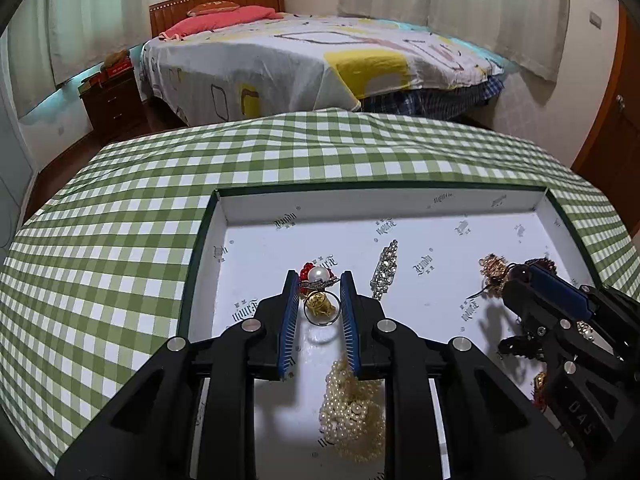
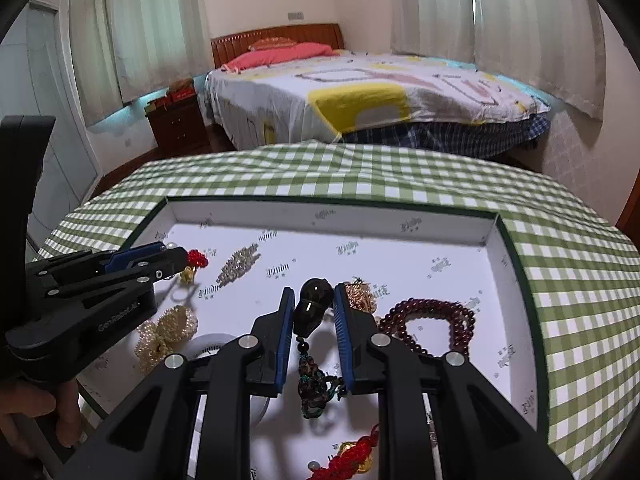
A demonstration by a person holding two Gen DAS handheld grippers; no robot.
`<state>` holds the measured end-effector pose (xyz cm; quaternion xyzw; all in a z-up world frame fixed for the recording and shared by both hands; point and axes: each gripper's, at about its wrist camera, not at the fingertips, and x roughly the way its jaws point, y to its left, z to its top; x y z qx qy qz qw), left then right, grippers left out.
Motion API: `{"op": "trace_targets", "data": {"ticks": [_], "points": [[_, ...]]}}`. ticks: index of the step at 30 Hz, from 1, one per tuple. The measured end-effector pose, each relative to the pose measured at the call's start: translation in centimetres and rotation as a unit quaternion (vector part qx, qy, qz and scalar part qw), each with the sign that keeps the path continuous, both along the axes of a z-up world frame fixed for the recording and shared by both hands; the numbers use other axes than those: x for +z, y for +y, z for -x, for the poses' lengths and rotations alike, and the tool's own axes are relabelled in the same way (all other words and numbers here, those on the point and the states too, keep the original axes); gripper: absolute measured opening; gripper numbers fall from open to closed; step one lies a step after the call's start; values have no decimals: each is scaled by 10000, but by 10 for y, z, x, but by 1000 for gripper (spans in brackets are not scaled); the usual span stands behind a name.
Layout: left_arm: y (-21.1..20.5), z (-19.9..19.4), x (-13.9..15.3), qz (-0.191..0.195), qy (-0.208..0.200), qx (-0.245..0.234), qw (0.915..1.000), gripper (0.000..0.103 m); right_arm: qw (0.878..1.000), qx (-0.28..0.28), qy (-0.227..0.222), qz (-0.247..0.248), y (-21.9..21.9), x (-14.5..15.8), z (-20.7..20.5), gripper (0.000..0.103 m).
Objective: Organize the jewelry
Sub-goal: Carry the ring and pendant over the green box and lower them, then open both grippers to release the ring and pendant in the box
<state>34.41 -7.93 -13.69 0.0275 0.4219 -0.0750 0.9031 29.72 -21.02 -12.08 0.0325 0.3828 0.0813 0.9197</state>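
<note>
A white tray (image 1: 256, 240) with a dark green rim sits on the checked cloth and holds jewelry. My left gripper (image 1: 319, 280) is shut on a pearl brooch (image 1: 319, 274), with a gold ring (image 1: 320, 306) hanging below it and a red bead piece (image 1: 306, 270) behind. My right gripper (image 2: 313, 294) is shut on a dark gourd-shaped pendant (image 2: 314, 304) with a beaded tassel (image 2: 314, 384). A rhinestone clip (image 1: 384, 266), a pearl beaded piece (image 1: 354, 408), a gold ornament (image 2: 360, 294) and a dark red bead bracelet (image 2: 432, 320) lie in the tray.
A green and white checked tablecloth (image 1: 120, 240) covers the table around the tray. A red knotted charm with gold beads (image 2: 352, 460) lies at the tray's near edge. A bed (image 1: 320, 56) and a wooden nightstand (image 1: 114, 100) stand beyond the table.
</note>
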Motion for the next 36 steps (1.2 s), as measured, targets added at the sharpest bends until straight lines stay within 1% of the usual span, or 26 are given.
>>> {"op": "trace_targets", "data": {"ticks": [9, 18, 24, 26, 28, 30, 31, 33, 36], "points": [[-10, -10, -2, -202, 78, 3, 9998, 21, 9998, 4, 215, 41, 2, -8, -6, 21], [-13, -9, -1, -292, 50, -4, 9996, 22, 9997, -7, 259, 41, 1, -10, -8, 21], [-11, -7, 0, -219, -3, 23, 9998, 34, 9996, -21, 297, 24, 1, -11, -10, 21], [-9, -5, 2, -205, -36, 31, 9998, 43, 9995, -22, 309, 6, 0, -11, -10, 21], [-8, -4, 3, -199, -68, 31, 9998, 44, 9995, -23, 305, 13, 0, -11, -9, 22], [-7, -3, 3, -191, -59, 27, 9998, 44, 9995, -16, 316, -1, 0, -11, -9, 29], [-7, -2, 4, -188, -66, 28, 9998, 45, 9995, -20, 311, -8, 0, -11, -9, 30], [-6, -1, 5, -182, -97, 30, 9998, 51, 9996, -25, 290, 0, -1, -10, -8, 31], [-5, 1, 6, -167, -146, 32, 9997, 53, 9997, -30, 247, -4, -2, -8, -6, 31]]}}
